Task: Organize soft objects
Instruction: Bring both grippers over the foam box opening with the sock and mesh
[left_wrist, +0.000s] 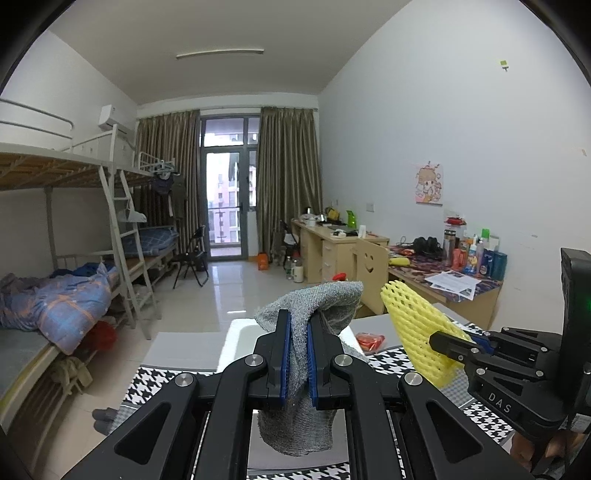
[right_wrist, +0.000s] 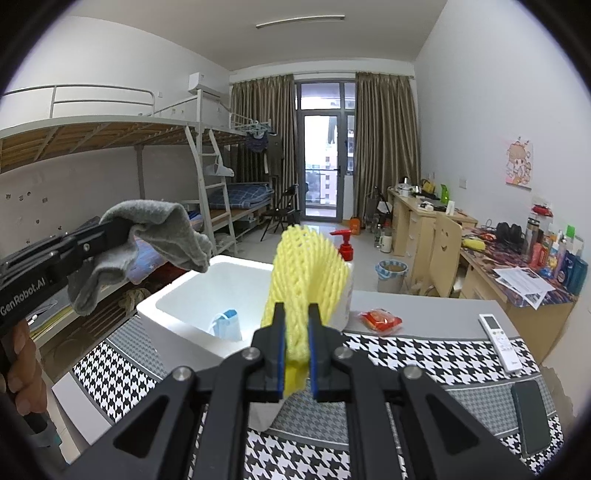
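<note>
- Gripping a grey sock (left_wrist: 295, 354), the left gripper (left_wrist: 298, 354) has its blue pads clenched on the cloth; the sock hangs below the jaws and its upper end flops forward above them, long axis roughly upright
- The right gripper (right_wrist: 296, 350) is clenched on a yellow foam net sleeve (right_wrist: 306, 280), whose long axis rises up and away from the jaws, fanning wider towards its far end
- Both soft things are held in the air above a white foam box (right_wrist: 177, 295) that sits on a black-and-white houndstooth cloth (right_wrist: 424, 350) covering a grey table (right_wrist: 436, 306)
- Only the right wrist view looks into the box, where a blue face mask (right_wrist: 226, 325) lies against the near wall; the left wrist view shows just a strip of the box rim behind the sock
- A white pump bottle with a red top (right_wrist: 345, 266) stands just behind the box; a red packet (right_wrist: 380, 319), a white remote (right_wrist: 500, 341) and a dark phone (right_wrist: 533, 417) lie on the table to the right, the last two seen from the right wrist only
- Beyond are bunk beds (left_wrist: 74, 206) on the left, wooden desks (left_wrist: 332, 243) along the right wall, brown curtains (left_wrist: 288, 173) and a glass balcony door (left_wrist: 229, 192)
- Each view catches the other gripper from the side, and a hand (right_wrist: 22, 369) shows at the left edge of the right wrist view
</note>
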